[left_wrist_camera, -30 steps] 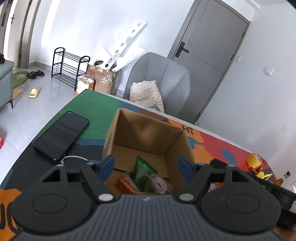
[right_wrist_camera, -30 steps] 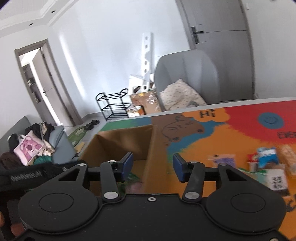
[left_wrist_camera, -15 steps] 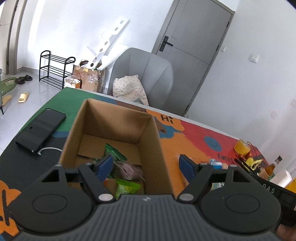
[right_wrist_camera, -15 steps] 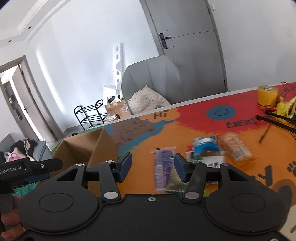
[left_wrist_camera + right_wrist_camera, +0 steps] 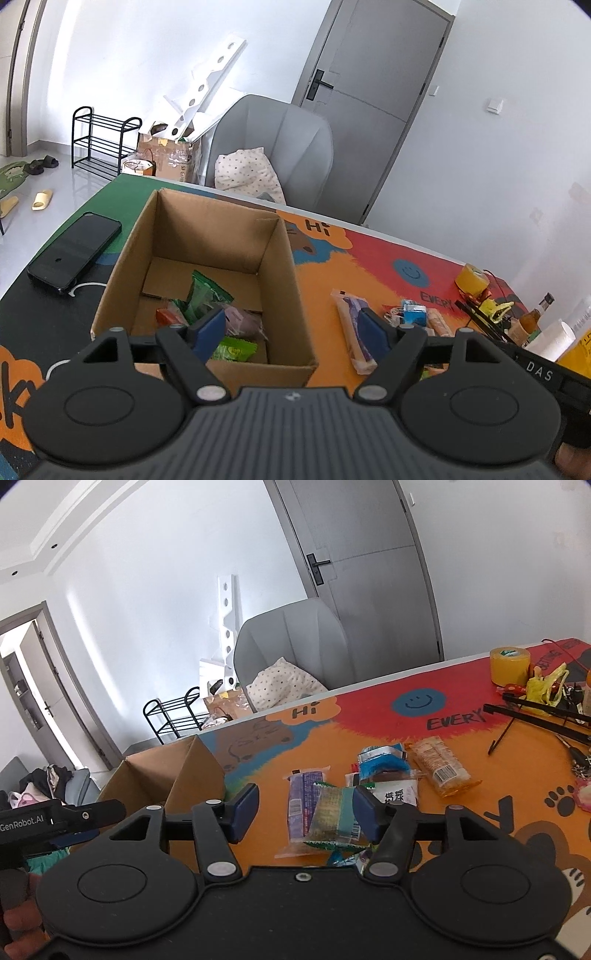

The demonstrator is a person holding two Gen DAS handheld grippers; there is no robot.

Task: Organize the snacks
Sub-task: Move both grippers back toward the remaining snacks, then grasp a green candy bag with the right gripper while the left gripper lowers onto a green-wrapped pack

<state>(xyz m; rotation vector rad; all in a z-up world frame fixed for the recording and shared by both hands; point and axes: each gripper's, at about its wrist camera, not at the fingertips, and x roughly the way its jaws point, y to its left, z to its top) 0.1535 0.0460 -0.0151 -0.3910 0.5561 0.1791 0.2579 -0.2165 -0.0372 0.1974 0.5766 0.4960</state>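
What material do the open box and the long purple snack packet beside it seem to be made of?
The box looks like plain brown corrugated cardboard, matte: raw tan walls, folded bottom flaps. The long purple snack packet seems thin glossy plastic film: it reflects light and has clear crimped ends. Its exact film type cannot be told.

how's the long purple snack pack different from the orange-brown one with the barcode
The long purple snack pack is narrow and lies nearer the cardboard box; the orange-brown pack is wider, shorter and lies farther toward the yellow tape roll. A green-edged packet overlaps the purple pack, while nothing lies on the orange-brown one. The purple pack sits between the right gripper fingers in view; the orange-brown one lies outside them. Both lie flat on the table mat, outside the box.
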